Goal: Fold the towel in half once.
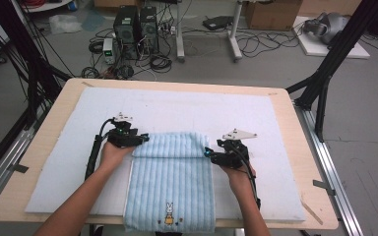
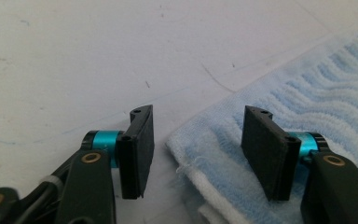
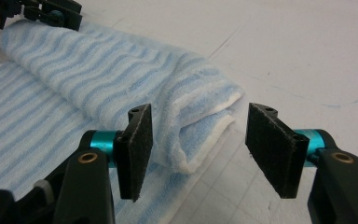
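Observation:
A light blue striped towel [image 1: 170, 182] lies on the white mat [image 1: 187, 108], its far end folded back into a thick band [image 1: 170, 145]; a small rabbit picture sits near its front hem. My left gripper [image 1: 140, 139] stands open at the band's left end, and the towel's corner [image 2: 200, 149] lies between its jaws without being pinched. At the band's right end my right gripper [image 1: 210, 153] is open too, with the rolled fold's end [image 3: 200, 121] between its jaws. The left gripper [image 3: 51, 11] shows far off in the right gripper view.
The mat covers most of a wooden table [image 1: 44, 137]. Behind the table, on the floor, are computer towers [image 1: 135, 24], tangled cables and a cardboard box [image 1: 273, 14]. Black frame posts [image 1: 325, 73] rise at both sides.

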Available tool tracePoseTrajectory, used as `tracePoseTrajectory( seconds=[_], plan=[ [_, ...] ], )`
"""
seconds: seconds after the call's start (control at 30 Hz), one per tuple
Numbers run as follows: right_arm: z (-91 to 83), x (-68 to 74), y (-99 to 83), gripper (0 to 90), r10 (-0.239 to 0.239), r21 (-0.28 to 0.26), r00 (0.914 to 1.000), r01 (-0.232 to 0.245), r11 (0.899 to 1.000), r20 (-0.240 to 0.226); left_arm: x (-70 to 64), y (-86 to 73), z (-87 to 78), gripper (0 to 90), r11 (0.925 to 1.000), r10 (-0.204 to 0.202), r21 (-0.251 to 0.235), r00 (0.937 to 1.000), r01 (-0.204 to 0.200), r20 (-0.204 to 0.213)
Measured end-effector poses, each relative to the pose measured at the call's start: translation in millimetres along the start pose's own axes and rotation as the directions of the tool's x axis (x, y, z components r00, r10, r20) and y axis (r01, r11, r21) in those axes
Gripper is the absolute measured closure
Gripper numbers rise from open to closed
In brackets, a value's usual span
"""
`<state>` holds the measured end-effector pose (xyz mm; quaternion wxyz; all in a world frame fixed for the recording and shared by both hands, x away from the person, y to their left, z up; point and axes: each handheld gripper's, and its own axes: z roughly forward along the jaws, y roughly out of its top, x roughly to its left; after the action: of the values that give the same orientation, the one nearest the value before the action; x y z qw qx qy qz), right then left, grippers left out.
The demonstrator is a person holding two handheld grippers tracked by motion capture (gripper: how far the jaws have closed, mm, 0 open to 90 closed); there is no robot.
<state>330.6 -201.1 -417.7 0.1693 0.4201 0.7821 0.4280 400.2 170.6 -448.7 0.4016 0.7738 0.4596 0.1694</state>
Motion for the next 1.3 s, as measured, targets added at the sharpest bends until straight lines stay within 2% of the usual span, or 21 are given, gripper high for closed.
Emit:
tracePoseTrajectory(
  seconds=[0.03, 0.1, 0.23, 0.33, 0.47, 0.57, 0.67, 0.73, 0.8, 0.87, 1.0, 1.07, 1.23, 1.3],
  plan=[
    [0.3, 0.2, 0.0, 40.7, -0.002, 0.003, 1.0, 0.002, 1.0, 0.002, -1.4, -0.3, -0.2, 48.7, 0.9995, 0.031, 0.004, 0.9994, -0.031, -0.013],
    [1.0, 0.3, 0.0, 40.7, -0.01, 0.005, 1.0, 0.01, 1.0, 0.001, -2.1, -0.9, -1.1, 56.0, 0.9984, 0.056, 0.004, 0.9983, -0.056, -0.016],
    [1.4, 0.8, -0.7, 40.2, -0.004, 0.014, 1.0, 0.004, 1.0, 0.001, 0.7, -2.4, -2.8, 74.0, 0.9983, 0.058, -0.005, 0.9983, -0.058, -0.004],
    [1.8, 0.3, -1.6, 40.2, -0.008, 0.014, 1.0, 0.008, 1.0, 0.004, 3.6, -2.9, -4.6, 82.5, 0.9989, 0.042, -0.02, 0.9988, -0.042, 0.026],
    [1.7, 0.4, -2.0, 40.2, -0.005, 0.016, 1.0, 0.005, 1.0, 0.009, 2.3, -5.1, -10.3, 83.8, 0.9976, 0.022, -0.067, 0.998, -0.018, 0.06],
    [3.3, 0.1, -1.9, 39.1, 0.0, 0.019, 0.9999, 0.0, 1.0, 0.01, 2.2, -6.9, -18.1, 83.8, 0.9931, -0.003, -0.117, 0.9957, 0.014, 0.093],
    [5.0, -1.2, 1.5, 38.8, 0.0, 0.012, 0.9998, 0.0, 1.0, 0.018, 1.6, -6.0, -24.5, 83.8, 0.9883, -0.007, -0.15, 0.9929, 0.025, 0.119],
    [4.2, -2.5, 7.3, 38.7, 0.012, 0.001, 0.9997, -0.012, 1.0, 0.023, 0.1, -4.8, -29.0, 83.8, 0.9836, -0.013, -0.176, 0.9895, 0.038, 0.144],
    [5.4, -3.9, 13.2, 40.1, 0.02, -0.004, 0.9995, -0.02, 1.0, 0.026, -1.4, -4.8, -32.8, 83.8, 0.9801, -0.021, -0.19, 0.9832, 0.056, 0.181],
    [9.8, -5.9, 21.2, 43.5, 0.028, 0.019, 0.9992, -0.029, 0.999, 0.028, -2.7, -5.1, -34.8, 83.7, 0.9787, -0.021, -0.196, 0.9788, 0.062, 0.204],
    [27.9, -9.1, 37.4, 45.8, 0.009, 0.078, 0.9984, -0.014, 0.997, 0.056, -0.1, -5.2, -36.2, 83.6, 0.9778, -0.023, -0.199, 0.9779, 0.066, 0.208],
    [39.6, -11.8, 42.1, 45.5, 0.024, 0.103, 0.9978, -0.03, 0.994, 0.062, 1.0, -5.6, -36.7, 83.5, 0.9782, -0.027, -0.195, 0.9767, 0.07, 0.213],
    [68.1, -15.5, 46.2, 44.7, 0.035, 0.197, 0.9949, -0.053, 0.979, 0.094, 0.8, -5.8, -35.9, 83.5, 0.9769, -0.027, -0.202, 0.9774, 0.071, 0.21],
    [75.2, -16.3, 46.1, 47.6, 0.026, 0.21, 0.9945, -0.047, 0.977, 0.102, 2.0, -6.1, -35.6, 83.5, 0.9775, -0.031, -0.197, 0.9767, 0.074, 0.212]
  ],
)
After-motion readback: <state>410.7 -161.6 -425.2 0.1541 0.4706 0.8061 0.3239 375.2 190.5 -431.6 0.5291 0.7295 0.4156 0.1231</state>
